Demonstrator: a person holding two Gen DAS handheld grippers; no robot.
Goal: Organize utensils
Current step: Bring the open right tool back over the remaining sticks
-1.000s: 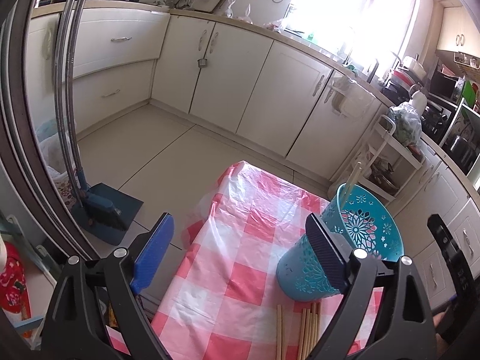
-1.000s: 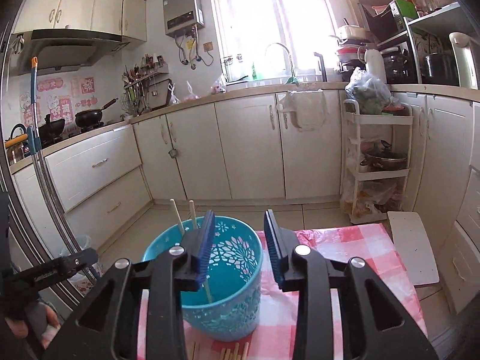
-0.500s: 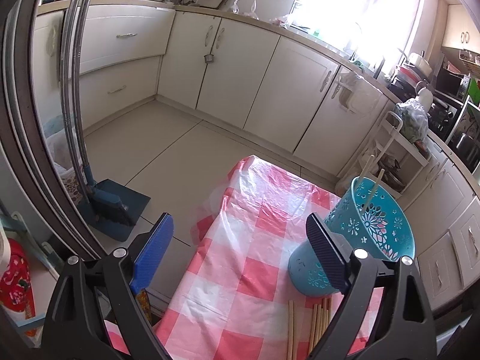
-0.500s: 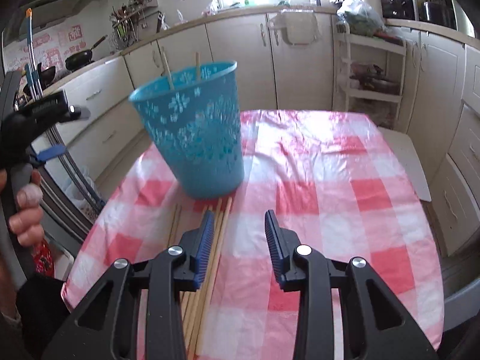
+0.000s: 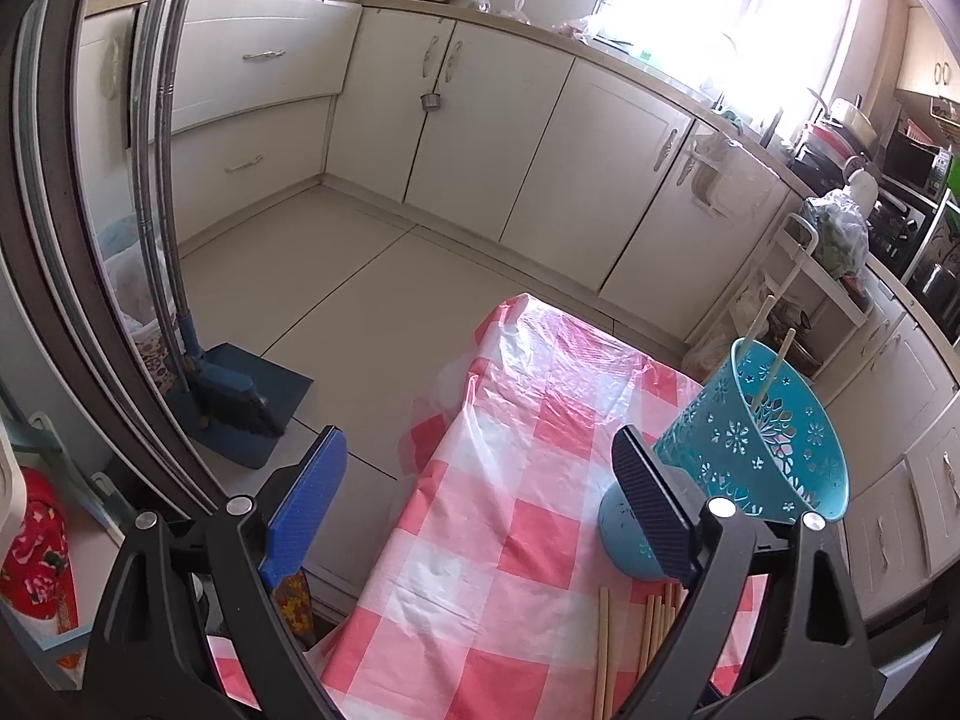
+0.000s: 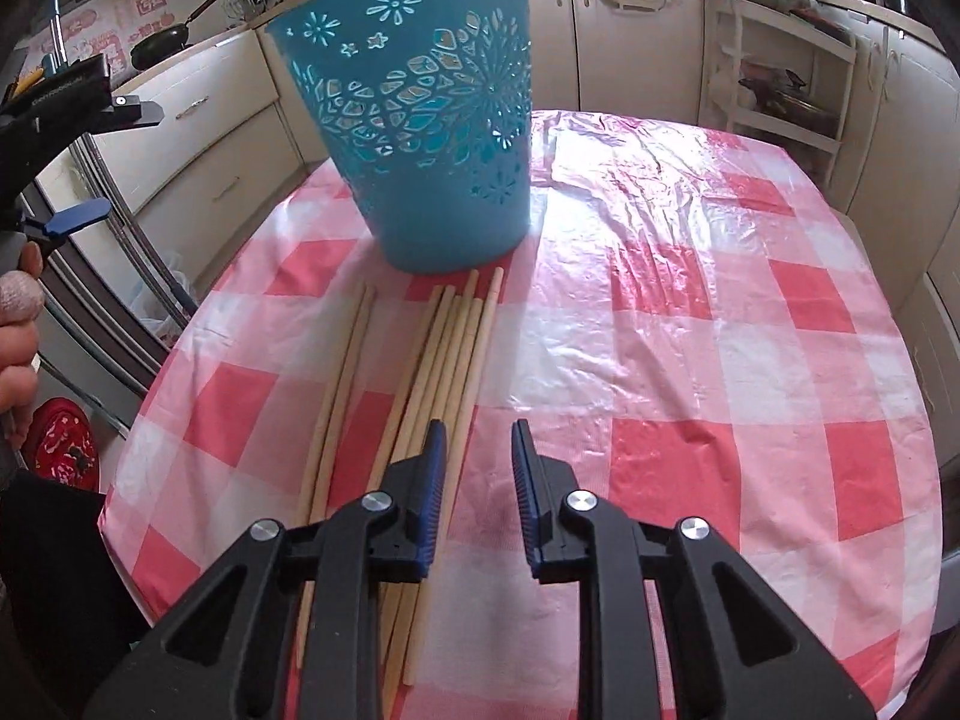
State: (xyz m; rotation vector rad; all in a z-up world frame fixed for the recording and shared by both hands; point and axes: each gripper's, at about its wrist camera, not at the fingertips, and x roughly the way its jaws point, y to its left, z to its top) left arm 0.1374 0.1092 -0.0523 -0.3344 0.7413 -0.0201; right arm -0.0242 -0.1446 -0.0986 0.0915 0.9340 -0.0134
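Note:
A teal cut-out basket (image 6: 420, 120) stands upright on the pink checked tablecloth (image 6: 690, 360), with two wooden chopsticks (image 5: 759, 330) leaning inside it. Several more chopsticks (image 6: 444, 360) lie side by side in front of the basket, and a separate pair (image 6: 342, 378) lies to their left. My right gripper (image 6: 479, 429) hangs low over the near ends of that bundle. Its jaws are closing to a narrow gap, and the rightmost chopstick runs along the inside of the left pad without being pressed. My left gripper (image 5: 477, 444) stands wide open over the table's left edge, holding nothing, with the basket (image 5: 768, 450) just beyond its right finger.
Cream kitchen cabinets (image 5: 480, 138) run around the room. A blue dustpan and broom (image 5: 234, 396) stand on the floor left of the table. A white trolley shelf (image 6: 786, 78) sits behind the table. A person's hand (image 6: 15, 330) shows at the left edge.
My right gripper came down from above the basket's rim, tipped downward, and now sits low over the chopsticks with its jaws narrower. The left gripper has barely moved and stays open.

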